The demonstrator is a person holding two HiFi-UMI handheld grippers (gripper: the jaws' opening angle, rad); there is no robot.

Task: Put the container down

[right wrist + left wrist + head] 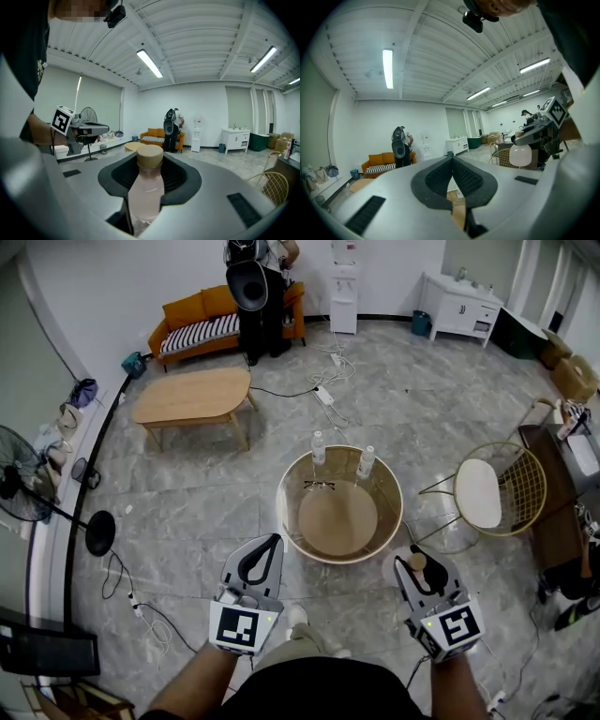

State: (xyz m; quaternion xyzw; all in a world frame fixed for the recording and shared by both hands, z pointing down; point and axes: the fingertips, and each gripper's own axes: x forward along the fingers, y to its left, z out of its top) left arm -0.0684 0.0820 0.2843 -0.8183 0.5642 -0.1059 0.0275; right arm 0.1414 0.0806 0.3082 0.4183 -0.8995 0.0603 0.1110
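My right gripper point(418, 565) is shut on the container point(146, 188), a pale frosted bottle with a tan round cap point(150, 156). The cap sticks up above the dark pads. In the head view the container point(401, 569) hangs in the air just right of the round table's point(287, 518) near edge, above the floor. The left gripper view also catches the held container point(520, 155) off to the right. My left gripper point(269, 549) is shut with nothing in it; its tips meet point(452, 160). It hovers just short of the table's near left rim.
Two water bottles point(319, 447) point(366, 462) and a pair of glasses point(319, 486) lie at the table's far side. A gold wire chair point(495, 489) stands right, a wooden coffee table point(192, 396) and orange sofa point(223, 319) beyond. A person point(253, 285) stands by the sofa. Cables point(328, 395) cross the floor.
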